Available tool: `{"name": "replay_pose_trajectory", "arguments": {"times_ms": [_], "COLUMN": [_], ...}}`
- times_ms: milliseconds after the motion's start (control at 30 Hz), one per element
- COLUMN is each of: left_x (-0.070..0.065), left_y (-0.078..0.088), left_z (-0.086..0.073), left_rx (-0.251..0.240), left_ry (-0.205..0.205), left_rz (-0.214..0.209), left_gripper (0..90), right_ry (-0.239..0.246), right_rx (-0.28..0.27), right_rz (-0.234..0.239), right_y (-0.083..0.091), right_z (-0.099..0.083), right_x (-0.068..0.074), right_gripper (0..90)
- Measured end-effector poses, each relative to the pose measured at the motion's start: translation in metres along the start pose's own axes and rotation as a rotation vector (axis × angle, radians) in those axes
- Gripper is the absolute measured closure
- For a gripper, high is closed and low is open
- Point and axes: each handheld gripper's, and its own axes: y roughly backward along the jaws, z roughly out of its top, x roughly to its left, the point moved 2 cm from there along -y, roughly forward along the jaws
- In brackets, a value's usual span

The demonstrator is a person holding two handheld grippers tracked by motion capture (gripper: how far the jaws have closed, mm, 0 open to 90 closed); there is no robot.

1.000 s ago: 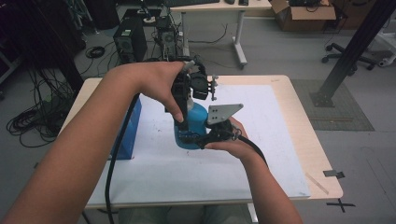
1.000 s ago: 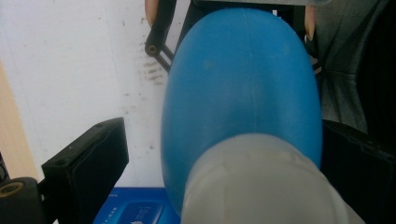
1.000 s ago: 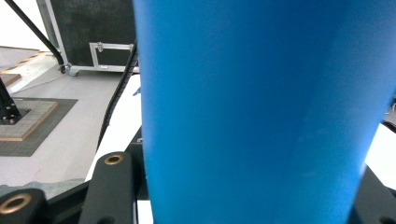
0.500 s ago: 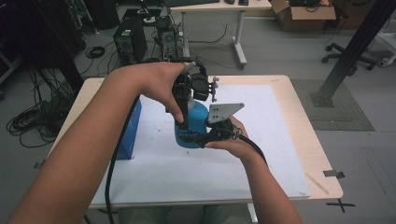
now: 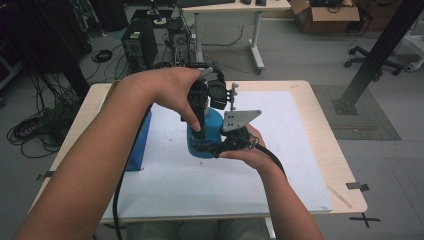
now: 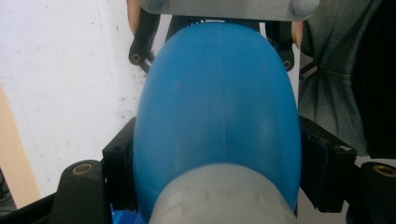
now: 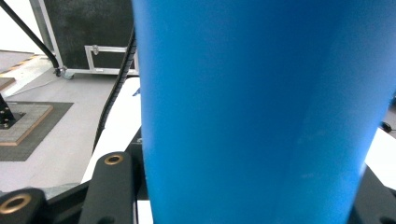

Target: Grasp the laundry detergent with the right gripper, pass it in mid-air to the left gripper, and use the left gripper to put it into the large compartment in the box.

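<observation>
While the right gripper point(image 5: 220, 145) stays clamped across the lower body of the blue bottle point(image 5: 206, 134), which stands upright near the middle of the white sheet point(image 5: 280, 165) on the table point(image 5: 325, 125), the left gripper point(image 5: 205, 107) comes down from above at about 11 o'clock. Its jaws have just been closing, with the bottle's pale cap point(image 6: 219, 196) and shoulder between them; the pads seem to touch the blue sides. The bottle's long axis runs vertical, in line with the left jaws, so a twist of the cap looks likely next.
</observation>
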Motion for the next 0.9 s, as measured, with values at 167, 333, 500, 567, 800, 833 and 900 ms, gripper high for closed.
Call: {"name": "replay_pose_trajectory", "arguments": {"times_ms": [167, 333, 500, 567, 800, 833, 900], "left_x": [-0.0004, -0.0002, -0.0009, -0.0006, -0.0033, -0.0028, -0.0013], "left_y": [-0.001, -0.001, -0.0003, 0.0009, 0.0035, 0.0036, 0.0043], "left_z": [0.0007, 0.0, 0.0004, 0.0002, 0.001, 0.0007, 0.0008], "left_rx": [0.012, 0.024, 0.031, 0.034, 0.056, 0.058, 0.074], "left_ry": [0.014, 0.014, 0.02, 0.01, 0.001, 0.001, 0.012], "left_rz": [0.02, 0.035, 0.038, 0.038, 0.047, 0.044, 0.032], "left_gripper": [32.1, 37.0, 37.4, 37.6, 38.1, 38.2, 38.1], "right_ry": [-0.002, -0.001, -0.002, 0.0, 0.005, 0.006, 0.006], "right_rx": [0.005, 0.009, 0.008, 0.005, -0.002, -0.005, -0.009], "right_rz": [-0.004, -0.005, -0.004, -0.002, -0.006, -0.005, -0.006], "right_y": [-0.0008, -0.0021, -0.0022, -0.0022, -0.0029, -0.0029, -0.0034], "right_z": [0.0001, 0.0, 0.0004, 0.0014, 0.0032, 0.0035, 0.0034], "right_x": [0.0, 0.0008, 0.0011, 0.0014, 0.0027, 0.0029, 0.0031], "right_gripper": [44.6, 44.6, 44.7, 44.7, 44.3, 44.1, 43.6]}}
